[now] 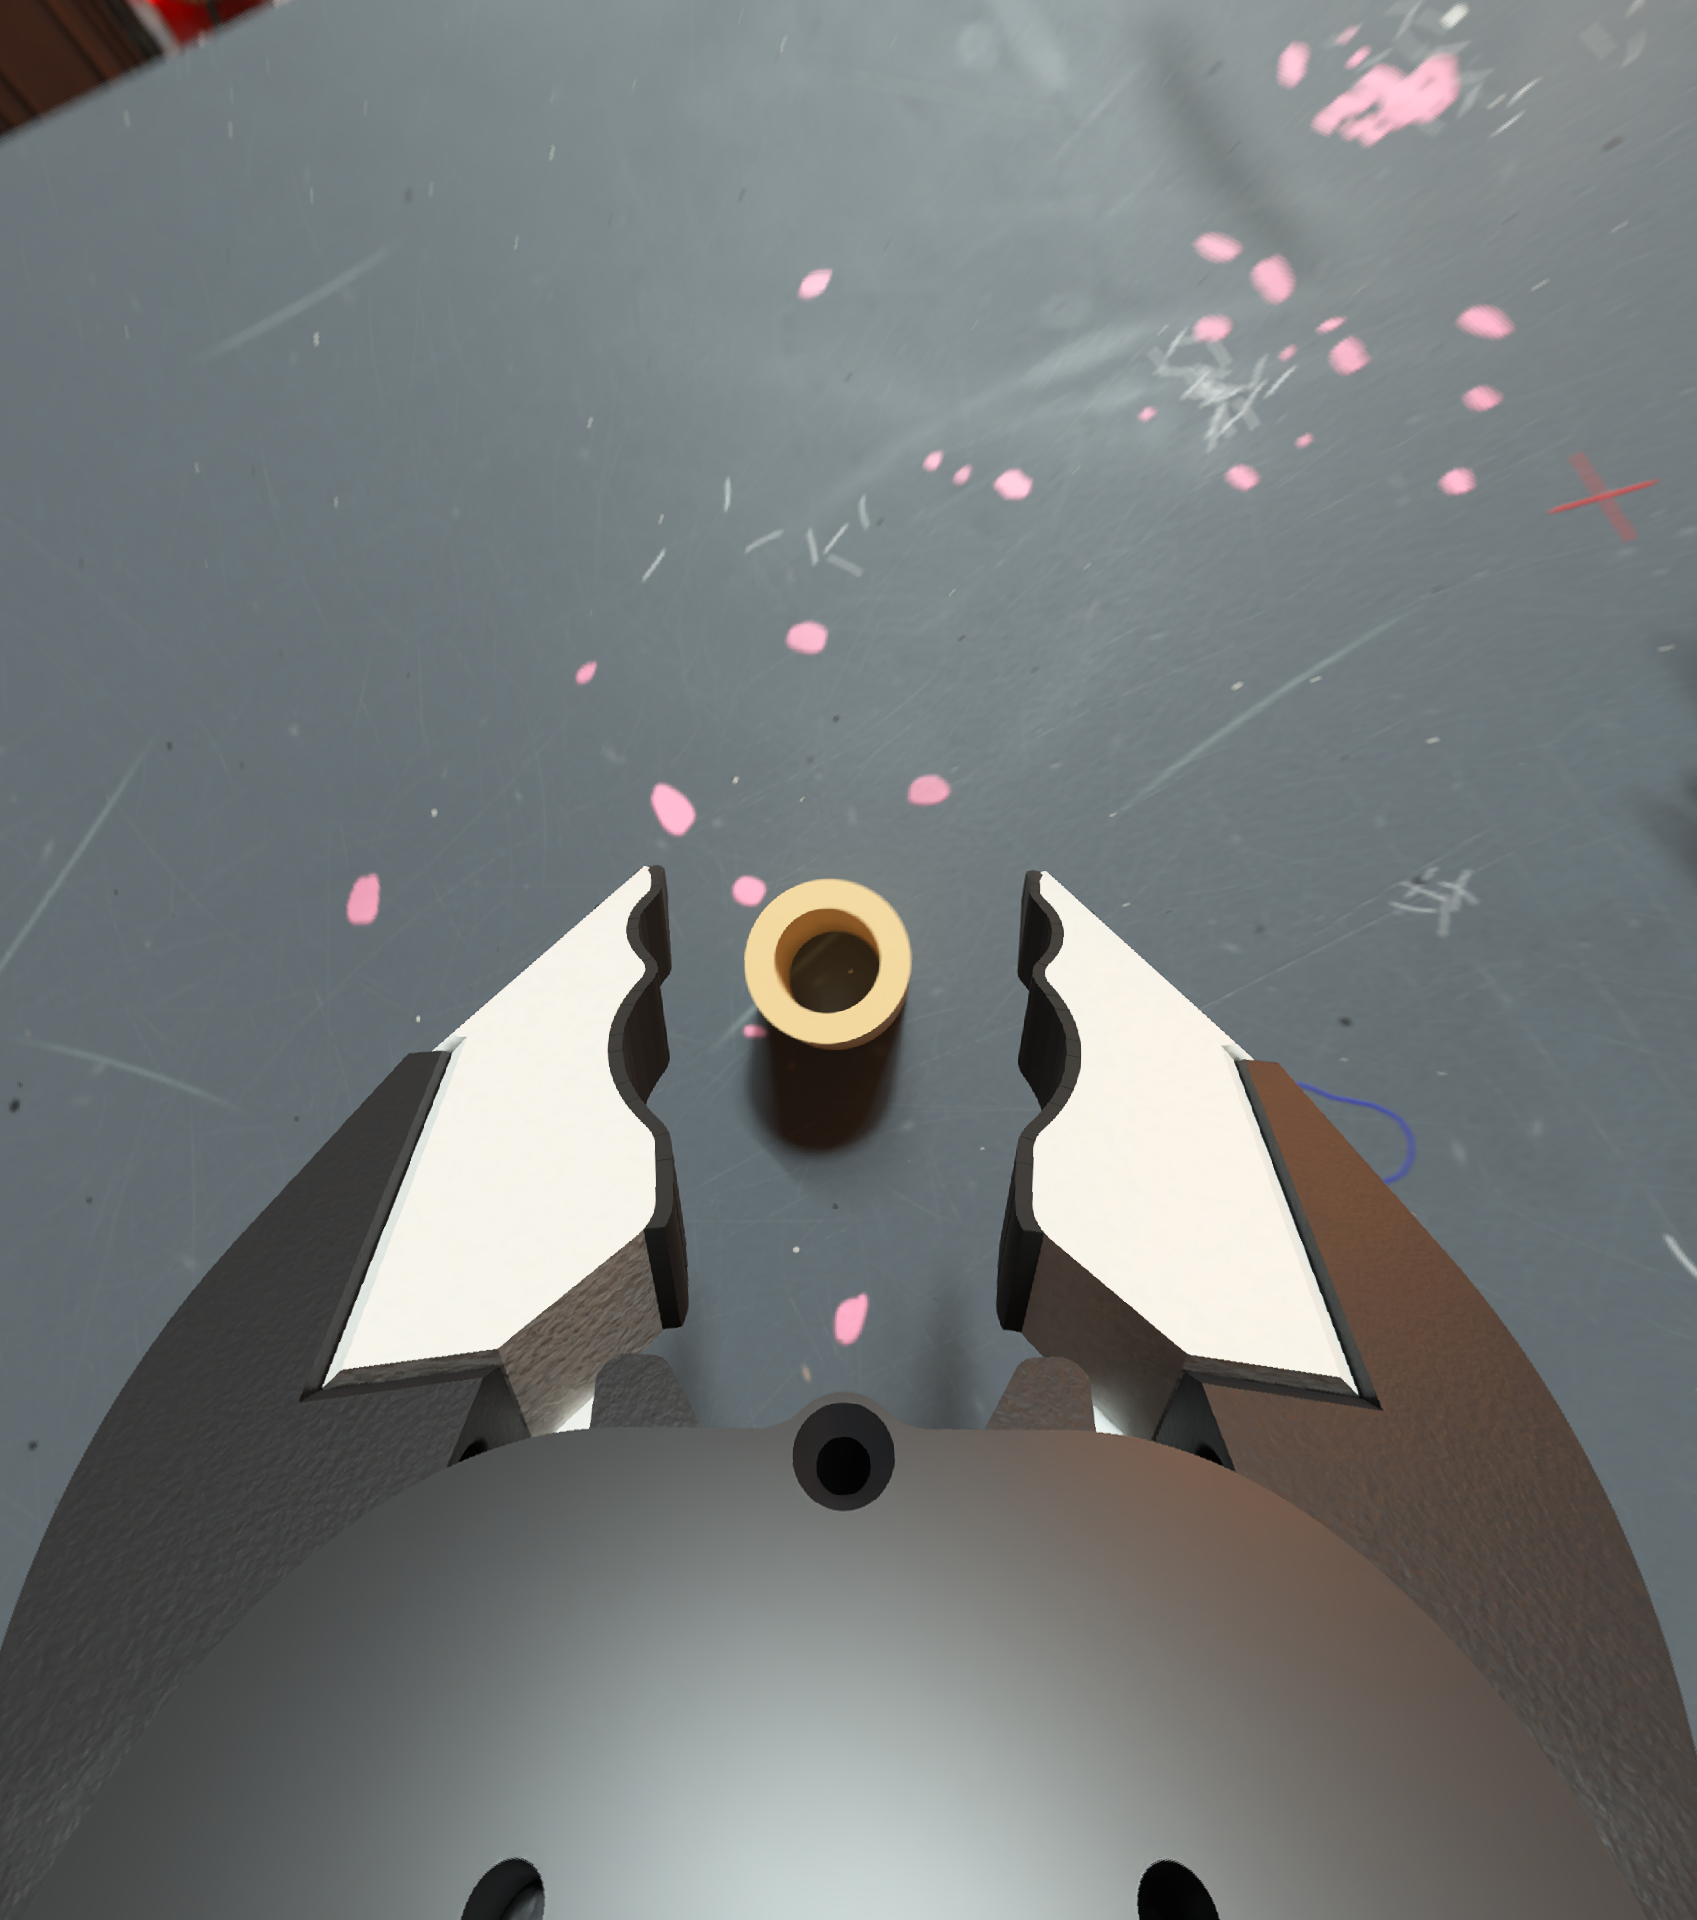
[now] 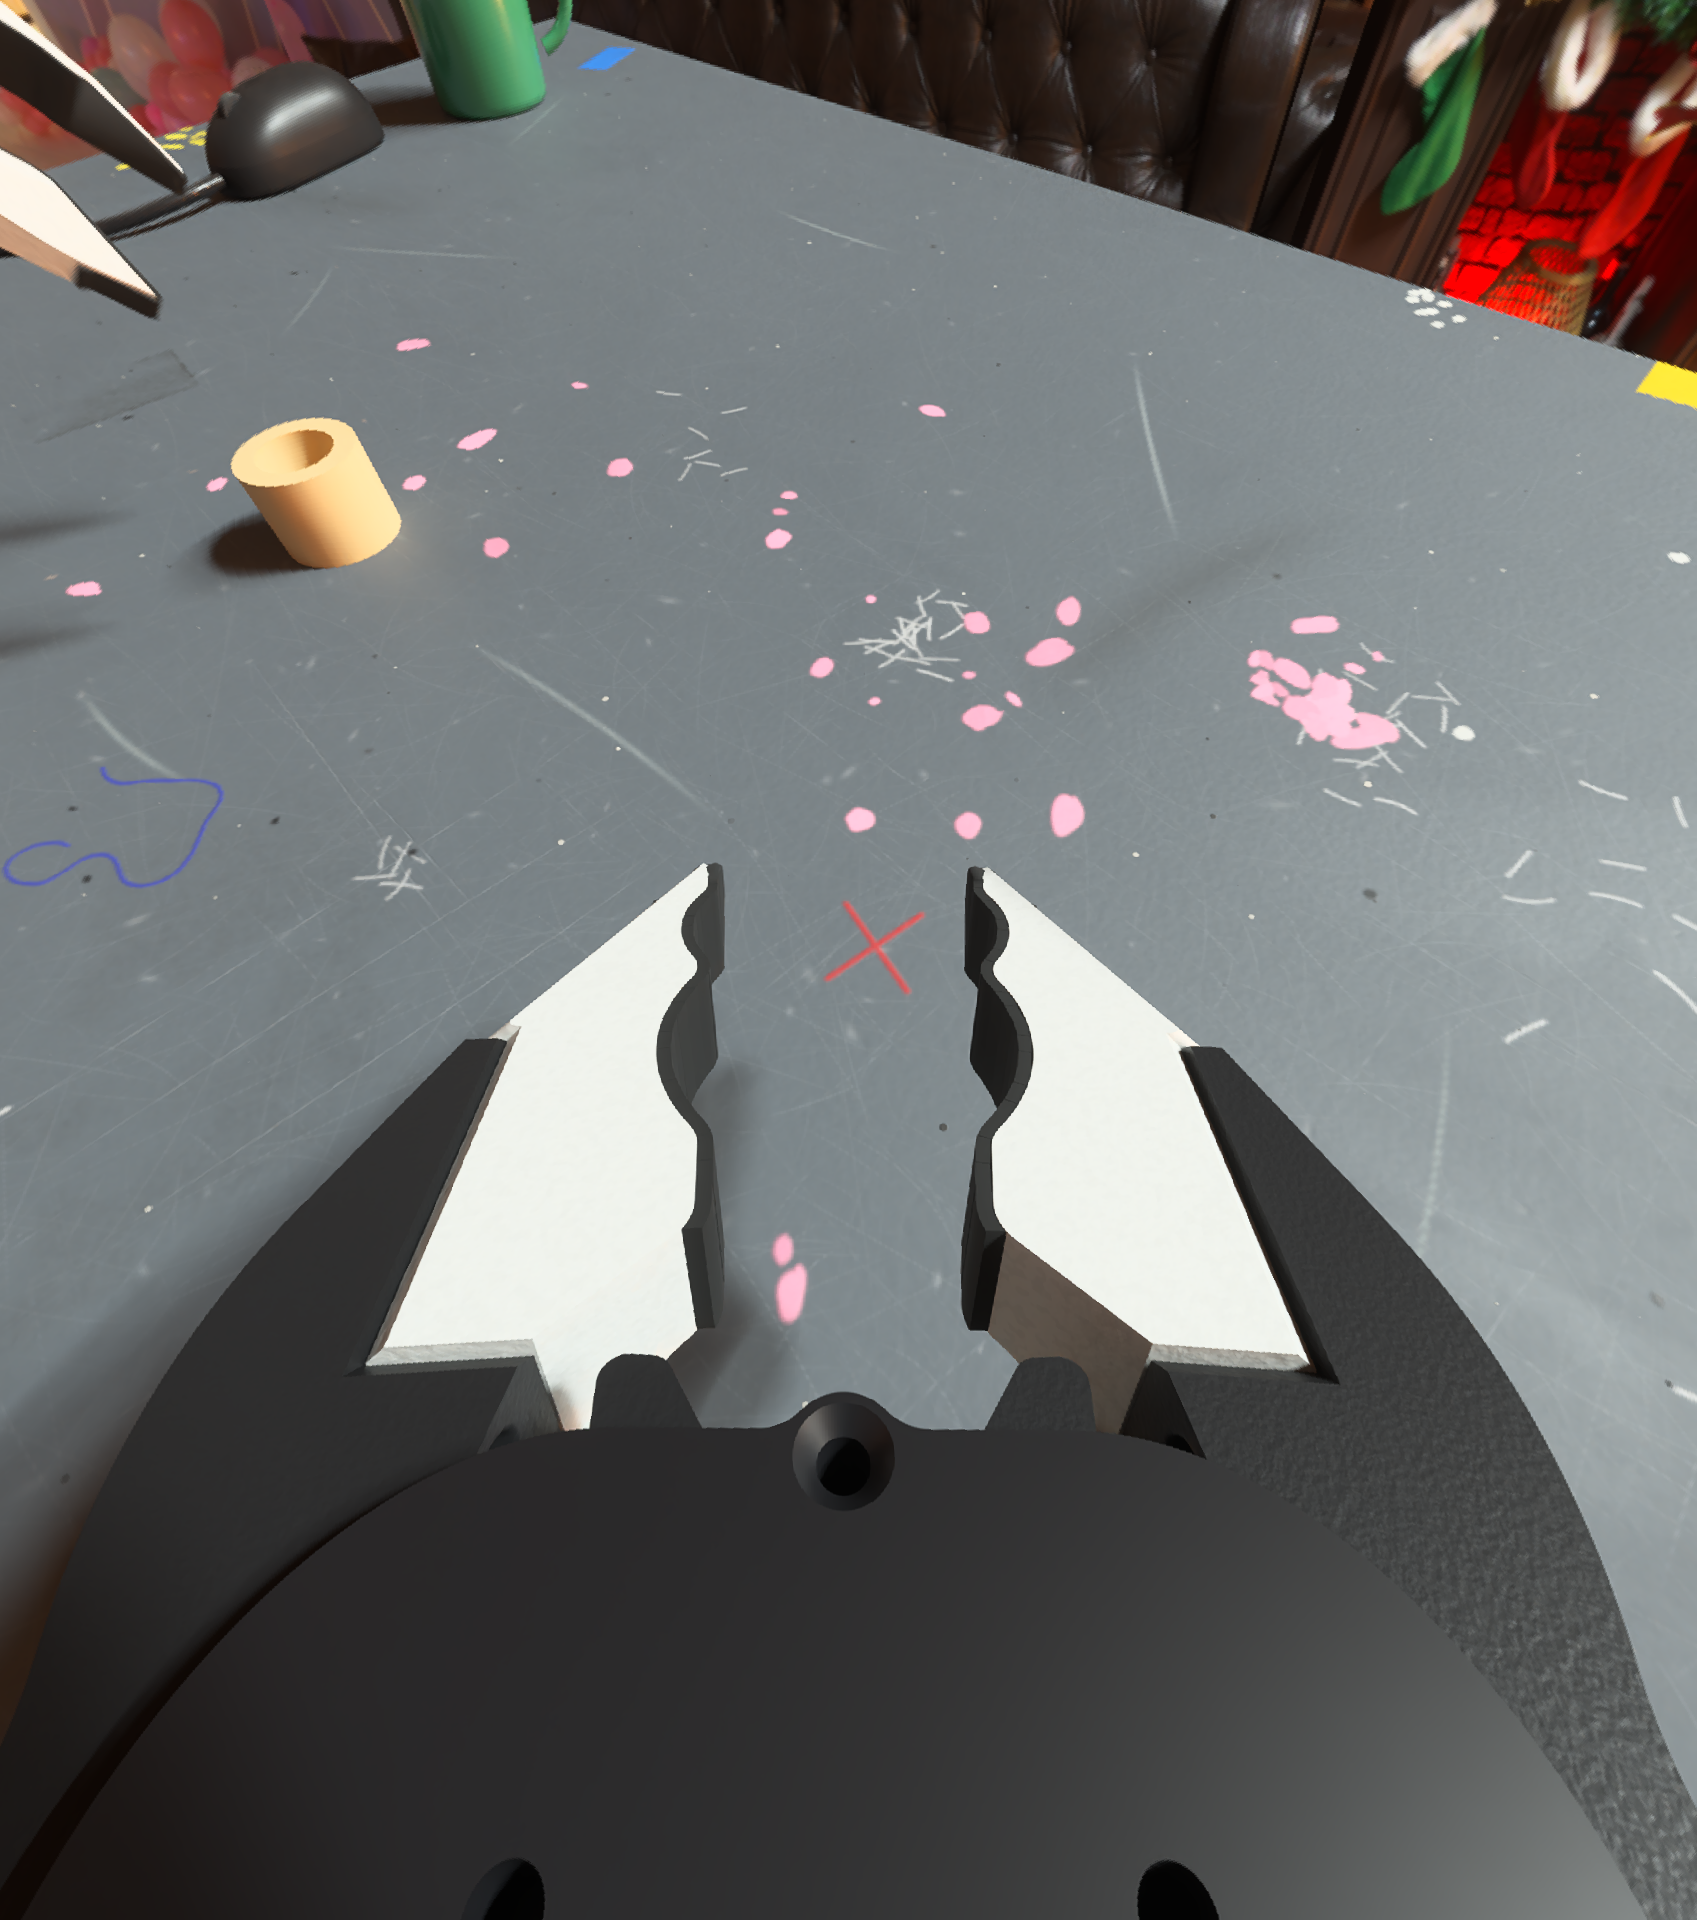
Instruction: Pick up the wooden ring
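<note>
Grey desk, scratched, pink-flecked; left gripper above it, fingers apart, nothing held; right gripper fingers apart over red cross; ring upright on desk between left fingertips, untouched.

Two wrist views, both angled down at grey table

Left: steep, close, wooden ring between jaws. Right: shallower, farther, same ring far left of jaws.

Lots of bare grey bench all around the wooden ring. Room on both sides of it, inside the open left claw. Far corner crowded: a dark mouse beside a green cup.
</note>
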You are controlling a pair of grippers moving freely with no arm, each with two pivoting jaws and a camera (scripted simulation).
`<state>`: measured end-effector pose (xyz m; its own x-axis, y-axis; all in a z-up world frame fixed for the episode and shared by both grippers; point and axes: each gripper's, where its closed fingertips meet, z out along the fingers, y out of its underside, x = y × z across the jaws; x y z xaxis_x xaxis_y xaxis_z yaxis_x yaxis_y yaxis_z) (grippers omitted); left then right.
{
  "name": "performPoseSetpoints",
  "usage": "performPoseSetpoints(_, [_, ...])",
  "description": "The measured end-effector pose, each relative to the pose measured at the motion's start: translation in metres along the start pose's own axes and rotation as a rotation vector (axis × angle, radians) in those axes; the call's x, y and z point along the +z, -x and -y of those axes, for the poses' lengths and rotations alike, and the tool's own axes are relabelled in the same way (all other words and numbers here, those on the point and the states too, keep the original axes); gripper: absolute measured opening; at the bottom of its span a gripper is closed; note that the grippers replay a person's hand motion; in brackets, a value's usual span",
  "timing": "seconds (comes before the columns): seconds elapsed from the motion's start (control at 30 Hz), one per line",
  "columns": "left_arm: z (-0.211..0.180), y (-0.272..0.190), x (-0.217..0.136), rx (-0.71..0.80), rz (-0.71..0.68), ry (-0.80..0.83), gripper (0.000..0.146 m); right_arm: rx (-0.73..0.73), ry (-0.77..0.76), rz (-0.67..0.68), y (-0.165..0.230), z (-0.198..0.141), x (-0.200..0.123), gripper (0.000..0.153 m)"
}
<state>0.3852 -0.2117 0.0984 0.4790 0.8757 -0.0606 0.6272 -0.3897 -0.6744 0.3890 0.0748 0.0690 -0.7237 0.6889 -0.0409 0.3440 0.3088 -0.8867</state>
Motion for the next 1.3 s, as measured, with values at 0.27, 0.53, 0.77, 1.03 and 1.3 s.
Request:
performPoseSetpoints(0.27, [-0.037,0.004,0.036,-0.057,0.005,0.186,0.064,0.009,-0.002,0.002,0.000,0.000,-0.001,0.046])
performPoseSetpoints(0.53, [-0.064,0.004,0.062,0.016,0.050,0.295,0.056,-0.022,0.012,-0.008,0.003,-0.002,0.001,0.046])
performPoseSetpoints(0.77, [-0.046,0.024,0.045,0.150,0.180,0.219,0.050,-0.052,0.039,-0.007,0.008,-0.007,0.005,0.045])
performPoseSetpoints(1.03, [0.055,-0.011,-0.030,0.499,0.282,-0.347,0.050,-0.031,0.008,0.094,0.026,-0.002,0.007,0.046])
performPoseSetpoints(1.3, [0.061,-0.185,-0.082,0.997,-0.177,-0.796,0.050,0.152,-0.204,0.838,0.118,0.039,-0.045,0.050])
